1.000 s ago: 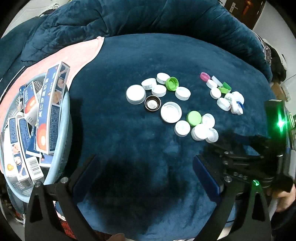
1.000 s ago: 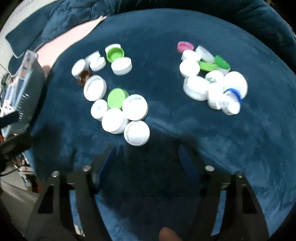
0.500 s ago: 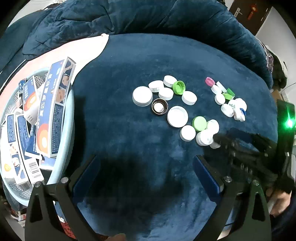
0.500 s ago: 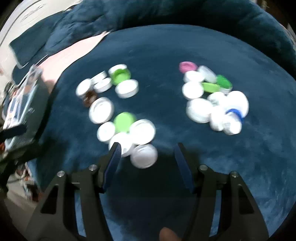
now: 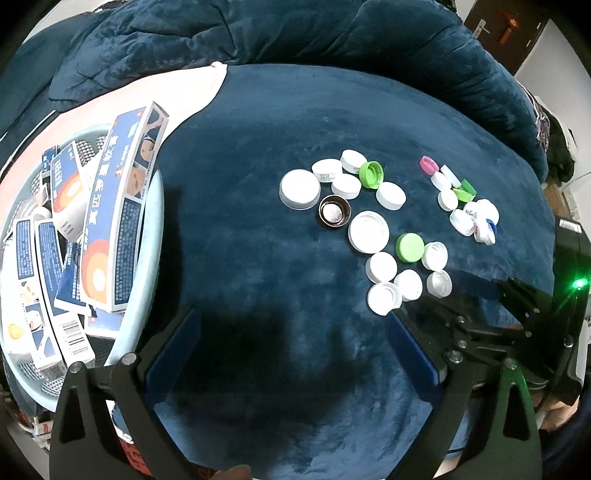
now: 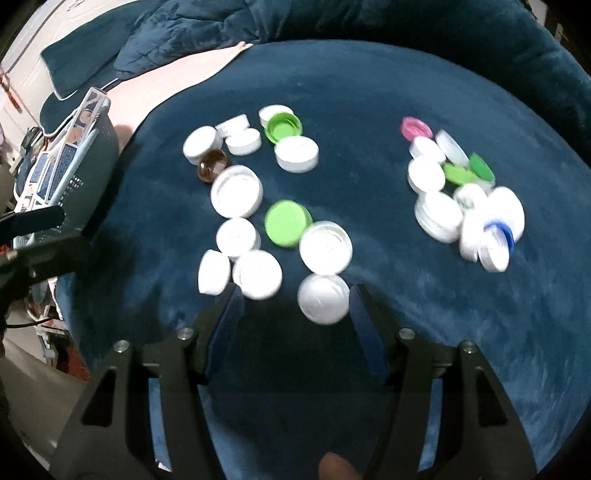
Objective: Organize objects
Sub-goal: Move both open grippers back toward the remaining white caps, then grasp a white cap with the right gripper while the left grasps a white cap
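Two groups of bottle caps lie on a dark blue plush surface. The left group holds several white caps, two green caps (image 6: pixel 288 222) and a brown cap (image 5: pixel 334 211). The right group (image 6: pixel 465 195) holds white, green, pink and blue-rimmed caps. My right gripper (image 6: pixel 295 299) is open, its fingers on either side of a white cap (image 6: pixel 324 299) at the near edge of the left group. It also shows in the left wrist view (image 5: pixel 480 325). My left gripper (image 5: pixel 291 325) is open and empty, well short of the caps.
A pale blue basket (image 5: pixel 147 266) full of blue and white boxes (image 5: pixel 118 229) stands at the left on a pink cloth (image 5: pixel 155 96). A rumpled blue blanket (image 5: pixel 258 33) lies behind the caps.
My right gripper has moved forward to the near caps of the left group, so one white cap now sits between its fingers. The left gripper has drawn back slightly.
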The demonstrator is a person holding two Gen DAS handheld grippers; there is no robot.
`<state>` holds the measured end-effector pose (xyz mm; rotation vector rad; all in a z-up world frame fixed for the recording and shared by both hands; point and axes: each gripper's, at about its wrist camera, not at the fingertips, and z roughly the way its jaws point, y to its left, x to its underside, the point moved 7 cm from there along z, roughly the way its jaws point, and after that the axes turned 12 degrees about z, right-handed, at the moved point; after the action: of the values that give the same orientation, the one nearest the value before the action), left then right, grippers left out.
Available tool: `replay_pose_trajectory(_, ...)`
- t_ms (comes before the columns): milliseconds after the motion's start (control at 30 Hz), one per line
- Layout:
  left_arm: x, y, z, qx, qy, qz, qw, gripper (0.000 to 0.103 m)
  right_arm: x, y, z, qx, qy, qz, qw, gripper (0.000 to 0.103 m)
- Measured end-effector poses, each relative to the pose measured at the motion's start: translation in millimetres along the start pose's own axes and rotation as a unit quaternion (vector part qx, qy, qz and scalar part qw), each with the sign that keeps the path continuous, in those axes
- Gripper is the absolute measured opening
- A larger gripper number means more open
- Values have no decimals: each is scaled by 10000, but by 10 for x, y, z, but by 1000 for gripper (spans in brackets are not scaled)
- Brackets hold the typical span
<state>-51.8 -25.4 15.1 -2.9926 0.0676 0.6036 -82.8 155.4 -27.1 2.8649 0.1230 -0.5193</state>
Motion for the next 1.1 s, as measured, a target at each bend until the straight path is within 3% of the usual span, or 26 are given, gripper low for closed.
replay_pose_trajectory(267,7,-46,44,-31,47,108,9999,100,44,-181,107,241,103,88,9996,61)
replay_pose_trajectory(333,25,-71,89,-67,84,188,9998,100,62,-135,127,240,124,12,9996,45)
replay_pose_trajectory(367,41,-89,112,-74,103,235,9996,100,75,-154,115,267,130,18,9996,31)
replay_pose_trajectory(567,142,-357,412,-72,257,794,9965,100,152,-275,-16,121,244,405,9988,31)
replay_pose_trajectory(733,105,-602,626,-27,162,1207,9926,97,313,-441,-110,88,325,596,9977,31)
replay_pose_trajectory(1000,6,-672,856,162,24,1049,9943,93,285,-480,-116,-28,290,624,9976,31)
replay_pose_trajectory(1100,-41,-665,863,151,-214,981,9948,79,275,-464,-115,-39,269,575,9980,31)
